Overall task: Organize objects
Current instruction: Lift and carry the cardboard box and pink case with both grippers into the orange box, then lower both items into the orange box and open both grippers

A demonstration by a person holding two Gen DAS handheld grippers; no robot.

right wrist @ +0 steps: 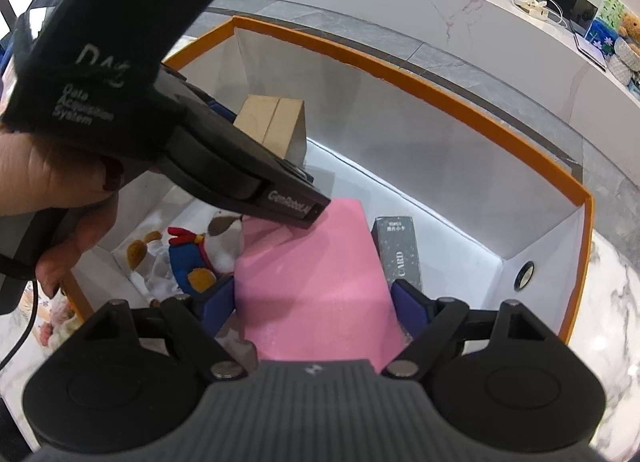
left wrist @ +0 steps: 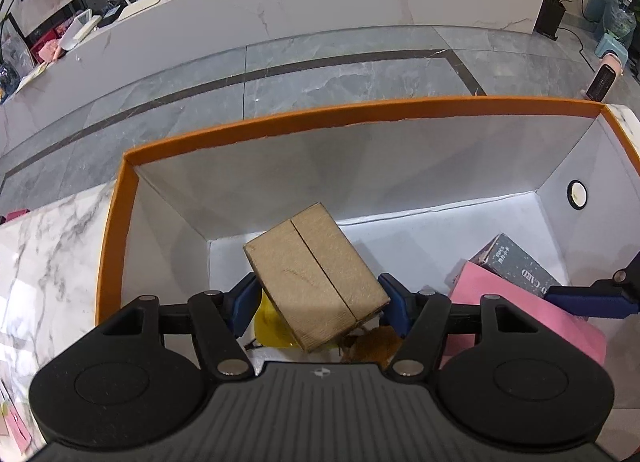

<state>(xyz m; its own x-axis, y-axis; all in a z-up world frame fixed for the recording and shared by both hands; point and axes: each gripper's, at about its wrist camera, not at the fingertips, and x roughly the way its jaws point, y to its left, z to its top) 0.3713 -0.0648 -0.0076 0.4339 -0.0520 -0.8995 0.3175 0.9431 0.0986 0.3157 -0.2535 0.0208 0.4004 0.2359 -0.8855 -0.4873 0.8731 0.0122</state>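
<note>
Grey tiled floor [left wrist: 320,62] fronts a long white marble counter [left wrist: 340,2].

My left gripper [left wrist: 318,304] carries blue pads on black arms, closed on a plain brown cardboard box [left wrist: 316,278] with one dark seam. My right gripper [right wrist: 314,308], same blue and black, clamps a flat pink box [right wrist: 320,282]. The storage box [left wrist: 360,118] has an orange rim and white interior. Beside the pink box lies a dark grey speckled card box [right wrist: 398,250] with pale lettering. The plush toy [right wrist: 208,250] is white, brown, blue and red. The tabletop [left wrist: 48,246] is white marble, grey-veined.
</note>
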